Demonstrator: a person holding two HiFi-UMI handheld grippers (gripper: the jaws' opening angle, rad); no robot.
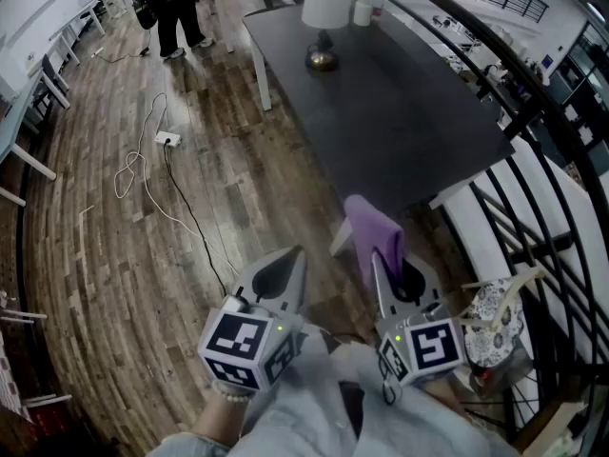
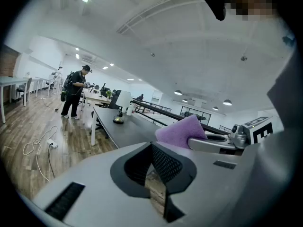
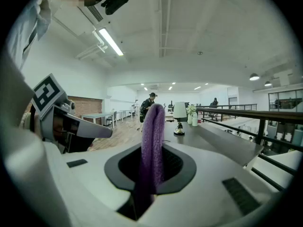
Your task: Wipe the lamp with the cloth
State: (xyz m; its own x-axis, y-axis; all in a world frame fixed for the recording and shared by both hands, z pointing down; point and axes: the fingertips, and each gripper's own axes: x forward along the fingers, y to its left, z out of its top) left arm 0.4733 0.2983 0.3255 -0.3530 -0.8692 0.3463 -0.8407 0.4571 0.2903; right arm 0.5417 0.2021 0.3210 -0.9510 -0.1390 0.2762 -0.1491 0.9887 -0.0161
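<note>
The lamp [image 1: 324,8], white shade on a brass foot, stands at the far end of the dark table [image 1: 400,112], well ahead of both grippers. It also shows small in the left gripper view as lamp [image 2: 121,103] and in the right gripper view as lamp [image 3: 179,112]. My right gripper [image 1: 385,255] is shut on a purple cloth [image 1: 373,228], which stands up out of its jaws, just short of the table's near end. The cloth [image 3: 152,136] fills the jaws of the right gripper [image 3: 150,171]. My left gripper [image 1: 291,255] hangs beside it over the wooden floor, jaws together and holding nothing. From the left gripper [image 2: 154,148] the cloth [image 2: 182,130] appears at right.
A person [image 1: 176,8] stands at the far left beyond the table. A white cable and power strip [image 1: 167,139] lie on the wooden floor. A black railing [image 1: 533,150] runs along the table's right side. White bottles [image 1: 364,8] stand by the lamp.
</note>
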